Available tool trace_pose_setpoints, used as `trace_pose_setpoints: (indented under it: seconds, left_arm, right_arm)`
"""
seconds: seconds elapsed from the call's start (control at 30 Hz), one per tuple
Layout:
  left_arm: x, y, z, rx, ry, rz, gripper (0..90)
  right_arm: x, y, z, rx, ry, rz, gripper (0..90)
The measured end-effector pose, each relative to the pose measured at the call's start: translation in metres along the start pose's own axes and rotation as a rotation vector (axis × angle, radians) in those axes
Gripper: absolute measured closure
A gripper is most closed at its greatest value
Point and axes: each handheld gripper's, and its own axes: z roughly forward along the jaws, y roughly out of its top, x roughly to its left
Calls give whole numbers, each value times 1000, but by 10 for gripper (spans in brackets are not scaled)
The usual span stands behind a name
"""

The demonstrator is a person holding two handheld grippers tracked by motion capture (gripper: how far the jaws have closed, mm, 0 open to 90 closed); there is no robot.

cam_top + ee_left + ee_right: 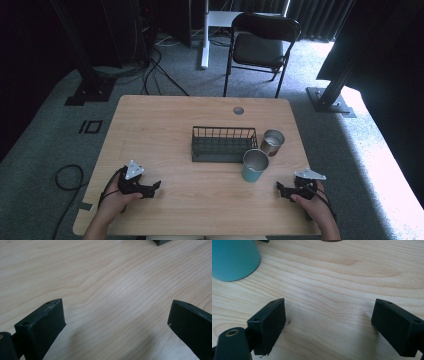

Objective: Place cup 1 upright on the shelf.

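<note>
A teal cup with a silvery inside stood upright and open near the desk's right front, just before the right end of a dark wire basket. Just behind it to the right stood a copper-toned metal cup, also upright.

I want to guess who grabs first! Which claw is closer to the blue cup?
Right. The right claw sits just right of the blue cup, slightly nearer the person. The left claw is far off to its left.

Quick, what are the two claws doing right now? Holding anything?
Left gripper: open, holding nothing, low over the bare table.
Right gripper: open, holding nothing, near the teal cup.
</note>
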Motion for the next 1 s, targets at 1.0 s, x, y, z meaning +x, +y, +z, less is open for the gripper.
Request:
trace_pose_setpoints:
  seconds: [1.0]
  left_arm:
    - [-52,44,19,-68,-125,144,17]
  right_arm:
    - [0,0,0,0,0,0,117]
